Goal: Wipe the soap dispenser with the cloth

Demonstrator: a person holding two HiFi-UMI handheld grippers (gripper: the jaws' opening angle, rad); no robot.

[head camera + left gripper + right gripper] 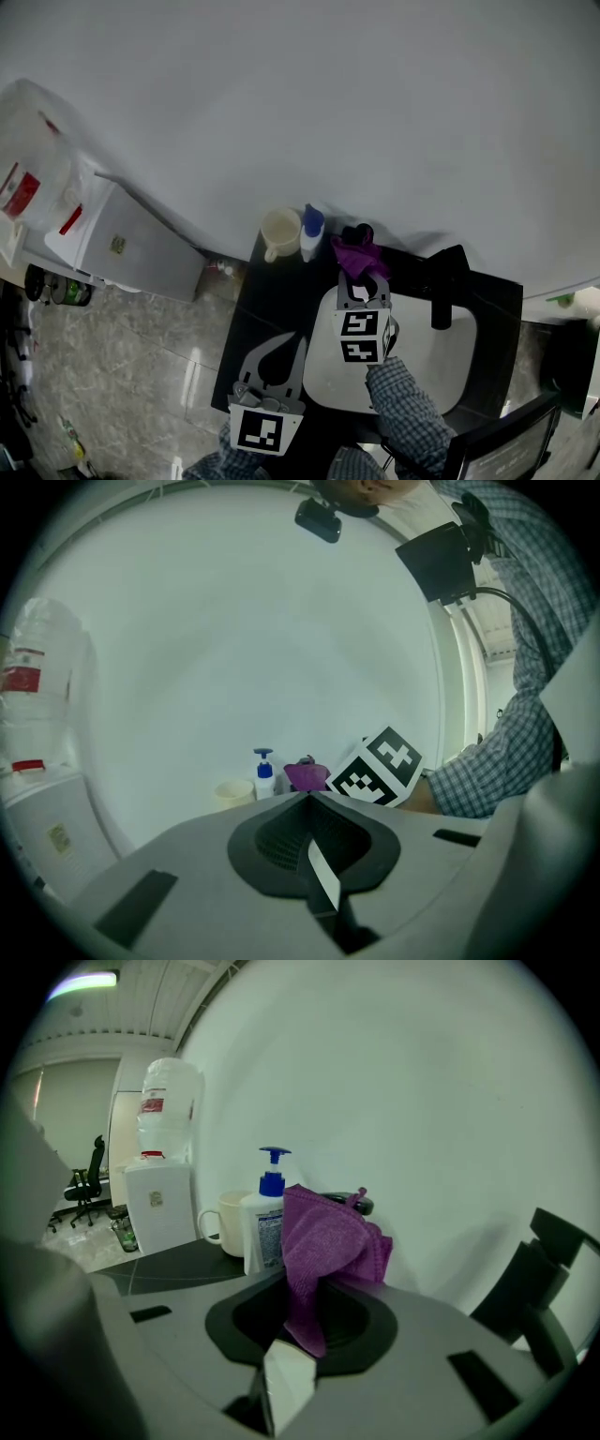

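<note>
**Right gripper** (363,284): jaws clamped on the purple cloth (323,1241), which stands up from them in a loose bunch.

**Left gripper** (308,803): jaws together with nothing between them, positioned well behind the work.

**Soap dispenser** (264,1218): upright, just ahead and to the left of the right jaws, beside a cream cup (223,1224). The cloth is close to it, but contact cannot be confirmed.

**Assessment:** The cloth is soft and limp and will fold under pressure. The dispenser appears to be light, smooth plastic, likely to tip or slide if pushed. It is best steadied low on the body, not at the blue pump head.
</note>
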